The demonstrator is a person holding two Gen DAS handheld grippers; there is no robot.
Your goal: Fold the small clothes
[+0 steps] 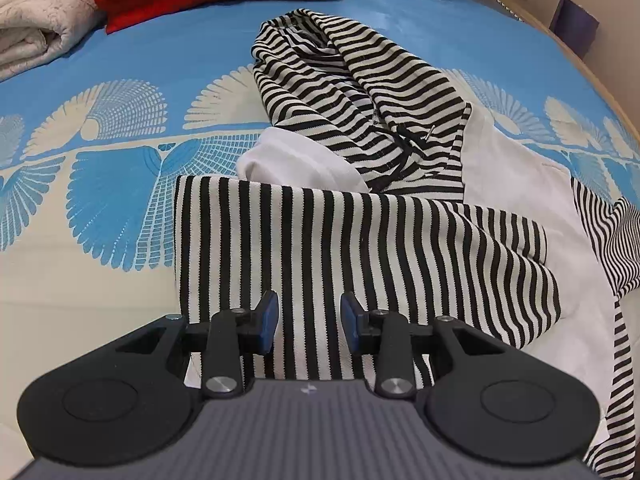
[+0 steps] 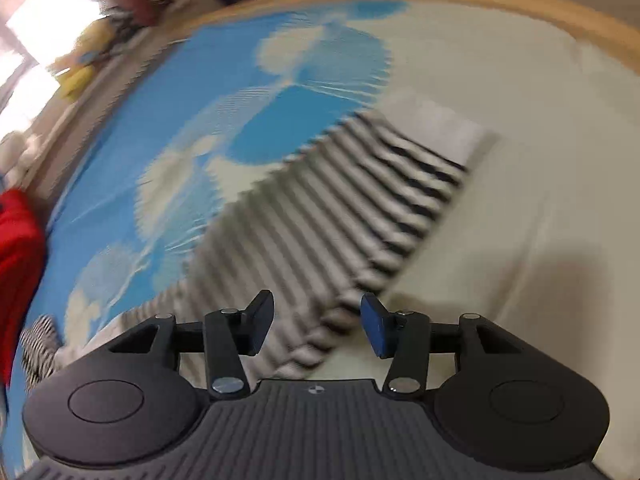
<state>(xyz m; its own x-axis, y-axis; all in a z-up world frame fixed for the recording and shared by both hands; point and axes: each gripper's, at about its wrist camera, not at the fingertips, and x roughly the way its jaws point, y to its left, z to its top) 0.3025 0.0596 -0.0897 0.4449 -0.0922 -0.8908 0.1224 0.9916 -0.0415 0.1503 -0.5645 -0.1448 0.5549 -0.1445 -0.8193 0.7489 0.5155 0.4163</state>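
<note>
Left gripper (image 1: 308, 320): jaws apart, empty, above folded striped sleeve (image 1: 320, 248) of hoodie (image 1: 500, 200) on bed (image 1: 80, 280). Right gripper (image 2: 318, 326): jaws apart, empty, over blurred striped edge; bare bedspread right, toward wooden rim (image 2: 520, 0).

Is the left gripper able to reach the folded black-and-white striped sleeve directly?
Probably yes: the left gripper hangs right over the striped sleeve, jaws apart, with nothing lying between them.

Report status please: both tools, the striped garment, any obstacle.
Left tool open, empty, over black-and-white striped hooded top. Right tool open, empty. Top partly folded. No obstacle.
</note>
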